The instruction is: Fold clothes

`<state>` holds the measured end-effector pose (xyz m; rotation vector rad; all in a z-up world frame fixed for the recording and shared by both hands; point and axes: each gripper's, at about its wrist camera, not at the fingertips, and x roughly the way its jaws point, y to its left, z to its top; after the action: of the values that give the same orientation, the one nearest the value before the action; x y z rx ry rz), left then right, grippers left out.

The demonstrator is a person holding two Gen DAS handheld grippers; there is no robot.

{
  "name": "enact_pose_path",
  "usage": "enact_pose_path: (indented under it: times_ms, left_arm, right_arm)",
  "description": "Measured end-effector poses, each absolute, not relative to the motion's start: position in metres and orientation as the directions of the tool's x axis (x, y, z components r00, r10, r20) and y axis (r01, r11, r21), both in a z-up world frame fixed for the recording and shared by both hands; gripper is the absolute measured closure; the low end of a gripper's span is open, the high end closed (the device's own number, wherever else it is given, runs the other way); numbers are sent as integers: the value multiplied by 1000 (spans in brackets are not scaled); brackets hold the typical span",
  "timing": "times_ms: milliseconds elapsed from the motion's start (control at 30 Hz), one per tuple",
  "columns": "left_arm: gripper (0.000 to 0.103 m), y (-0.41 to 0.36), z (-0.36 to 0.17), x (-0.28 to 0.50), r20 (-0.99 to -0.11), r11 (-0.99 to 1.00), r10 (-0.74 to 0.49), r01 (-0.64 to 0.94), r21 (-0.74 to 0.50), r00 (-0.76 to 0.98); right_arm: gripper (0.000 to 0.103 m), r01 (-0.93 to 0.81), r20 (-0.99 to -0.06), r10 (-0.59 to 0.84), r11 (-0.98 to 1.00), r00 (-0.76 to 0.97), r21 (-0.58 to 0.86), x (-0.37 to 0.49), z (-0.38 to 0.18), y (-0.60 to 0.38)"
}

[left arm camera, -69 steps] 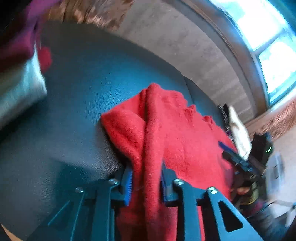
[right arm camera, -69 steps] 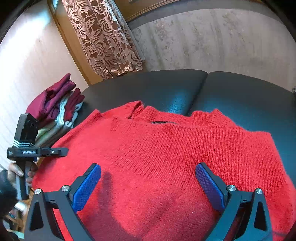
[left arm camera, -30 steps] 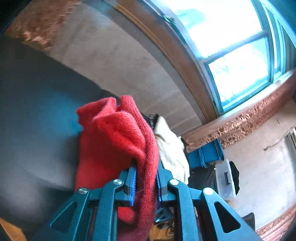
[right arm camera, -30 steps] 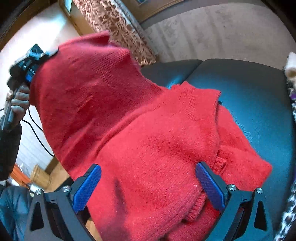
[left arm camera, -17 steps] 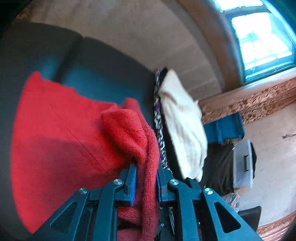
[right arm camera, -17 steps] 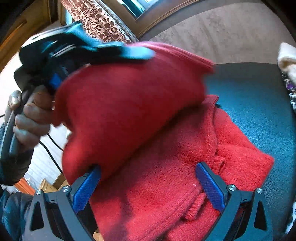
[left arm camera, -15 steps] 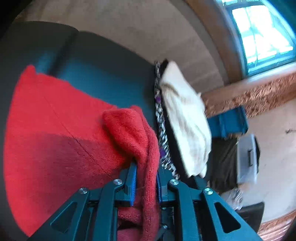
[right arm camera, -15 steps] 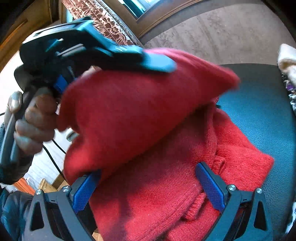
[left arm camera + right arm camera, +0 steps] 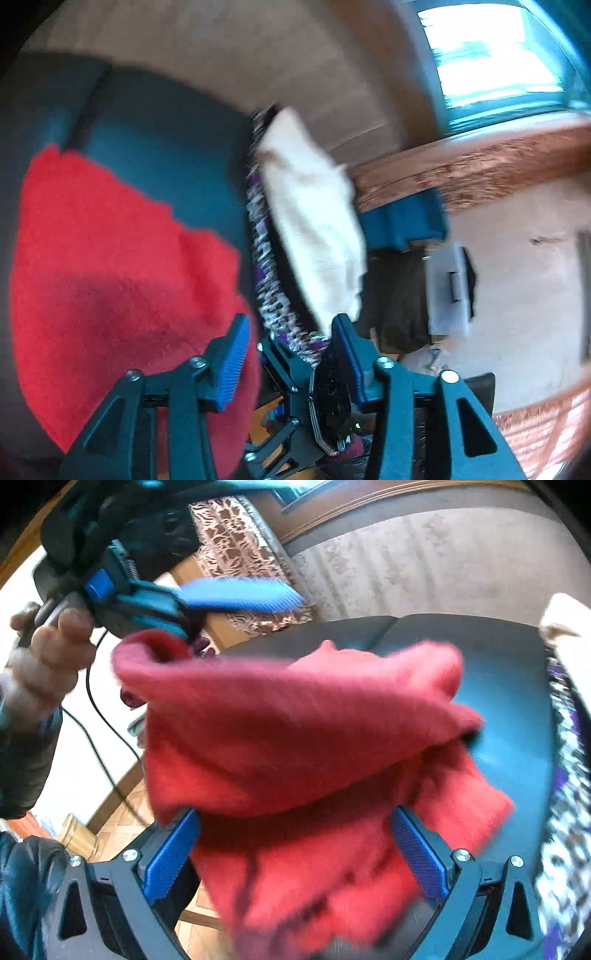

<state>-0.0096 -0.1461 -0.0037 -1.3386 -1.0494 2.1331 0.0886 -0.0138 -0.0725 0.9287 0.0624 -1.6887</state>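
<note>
- No readable writing or brand marks in either view; both views are motion-blurred.
- Left gripper (image 9: 290, 350): jaws have just been opening. Half a second ago they pinched a fold of the red sweater (image 9: 110, 277); now the blue pads (image 9: 232, 358) stand apart with no cloth pressed between them.
- Sweater edge now lies just left of the left pad, on the dark sofa seat (image 9: 177, 147). The bunched fold that stood up between the jaws is gone from there.
- In the gap between the left jaws: part of the right gripper's body and the patterned cloth (image 9: 266, 266), with the cream cloth (image 9: 314, 229) beyond it.
- Right gripper (image 9: 295, 845): jaws spread wide, as in the earlier frames. The sweater (image 9: 295, 738) lies across the gap between them; I cannot tell whether the pads (image 9: 417, 856) touch it.
- Right wrist view: the folded-over upper layer has dropped lower and sits over the lower layer; the left gripper (image 9: 236, 594) is above it, up and to the left of the jaws, held by a hand (image 9: 48, 653).
- No containers with visible contents.
</note>
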Motion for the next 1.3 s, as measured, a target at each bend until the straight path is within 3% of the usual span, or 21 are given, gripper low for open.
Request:
enact_pose_path:
  times_ms: [133,300,367,500,567,700,833,900,1000,1167,1300]
  left_arm:
    - [52,-182,-10,8,-634,-709,546,100,-698,-548]
    - [54,-226,-65,39,-710,-730,412,259,-632,-571]
    - [54,-233,-74,49,-699,-732,389,259,-630,-600]
    - [54,-229,-82,54,-651,-733,419,188,-654,-633]
    - [54,-227,-86,49,-602,-696,456,159,-700,-656]
    - [53,-221,-94,41,-499,-616,534,90,-782,-682]
    - [53,-199,-107,28,-530,-656,579,32,-754,-620]
    - [61,-184,-119,23,-567,-706,562,7,-708,-602]
    - [64,-175,-119,19,-579,-740,546,-23,-673,-605]
    - [63,-182,-112,17,-582,-736,537,-2,-677,-611]
    - [58,-190,-101,34,-544,-713,525,10,-701,-655]
  right_arm:
    - [0,816,-590,-805,-383,-66,432,105,-59,22]
    - [0,840,-578,-813,-364,-75,403,134,-32,39]
    - [0,872,-556,-828,-318,-64,373,139,-15,28]
    - [0,914,-553,-832,-186,48,361,131,5,-22]
    - [0,912,-606,-785,-142,133,385,124,-4,-53]
    - [0,807,-640,-654,-74,404,586,124,-40,-86]
    - [0,676,-489,-685,8,541,737,139,-57,-58]
    - [0,638,-471,-742,-77,477,766,135,-80,-32]
    - [2,562,-451,-813,-192,369,805,129,-113,6]
    - [0,611,-419,-888,-228,188,758,134,-73,27]
    - [0,633,-317,-948,-246,-1,734,119,-34,45]
